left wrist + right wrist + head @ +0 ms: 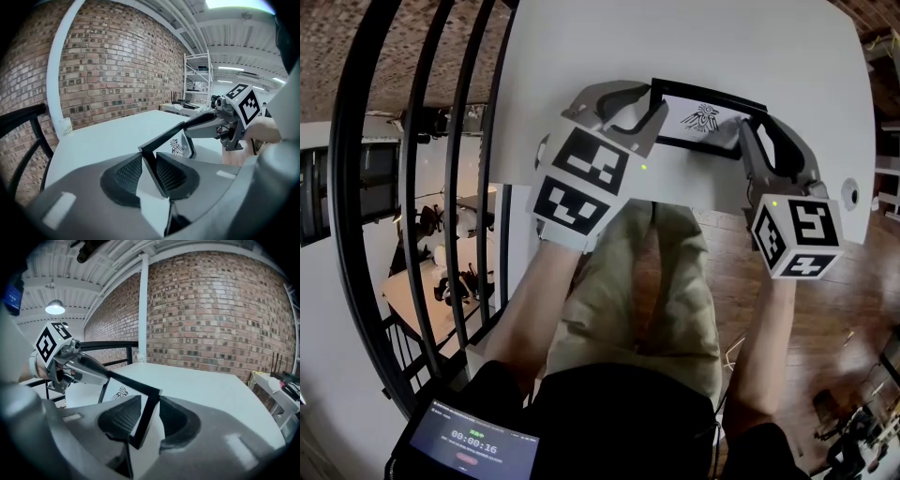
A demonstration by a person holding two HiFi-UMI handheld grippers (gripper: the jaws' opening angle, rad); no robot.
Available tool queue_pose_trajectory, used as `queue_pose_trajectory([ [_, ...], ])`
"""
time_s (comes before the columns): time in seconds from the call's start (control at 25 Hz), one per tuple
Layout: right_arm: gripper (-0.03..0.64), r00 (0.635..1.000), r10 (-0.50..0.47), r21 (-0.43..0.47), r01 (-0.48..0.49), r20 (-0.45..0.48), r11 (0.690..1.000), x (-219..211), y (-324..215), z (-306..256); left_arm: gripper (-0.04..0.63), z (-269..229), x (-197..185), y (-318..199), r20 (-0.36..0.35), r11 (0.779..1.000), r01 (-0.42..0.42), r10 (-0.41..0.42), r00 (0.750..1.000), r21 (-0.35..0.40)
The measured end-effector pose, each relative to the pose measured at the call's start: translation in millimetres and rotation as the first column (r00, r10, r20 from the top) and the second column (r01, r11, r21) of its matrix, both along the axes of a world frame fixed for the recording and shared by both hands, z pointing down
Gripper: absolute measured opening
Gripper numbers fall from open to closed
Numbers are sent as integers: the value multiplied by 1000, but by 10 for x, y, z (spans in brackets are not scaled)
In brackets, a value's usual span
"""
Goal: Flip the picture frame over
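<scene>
Black railing (412, 187) at far left. Small lit screen (473, 445) bottom left, at the person's waist. Khaki shorts (647, 291) below the near edge of the white table (675, 47).

Left gripper (652, 108): marker cube (581, 183) faces the camera, and the jaws reach in onto the left side of the frame (712, 131). In its own view the jaws stand a narrow way apart with the frame's black left bar running between the pads (127, 174). The right pad lies flat along the bar, the left pad sits close at the other face. Reads as closed on the frame.

The frame spans between the two grippers, over the near part of the table, close to its edge. Black border, white sheet, small bird drawing (701, 117), face up toward the person. Resting on the table or clear of it: cannot tell.

Right gripper (748, 131): its cube (795, 236) is nearest the camera, and its jaws are on the frame's right bar. In its own view the bar passes between the pads, the right one touching near the far corner, the left one against the sheet side. Closed on the frame as well.

Wood floor (844, 309) at right, beyond the table
</scene>
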State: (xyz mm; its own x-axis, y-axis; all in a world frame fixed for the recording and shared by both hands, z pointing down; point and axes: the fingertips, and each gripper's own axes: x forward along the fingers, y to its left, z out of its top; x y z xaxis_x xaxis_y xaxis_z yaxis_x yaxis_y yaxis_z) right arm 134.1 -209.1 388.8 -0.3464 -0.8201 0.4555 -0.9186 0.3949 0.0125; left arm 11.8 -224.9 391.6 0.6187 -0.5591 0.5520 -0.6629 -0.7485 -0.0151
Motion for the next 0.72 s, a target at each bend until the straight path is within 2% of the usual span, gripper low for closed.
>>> queue_pose_trajectory([
  [0.72, 112, 1000, 7, -58, -7, -7, 998, 10, -126, 224, 103, 152, 27, -149, -11, 1000, -1, 1, 1000, -19],
])
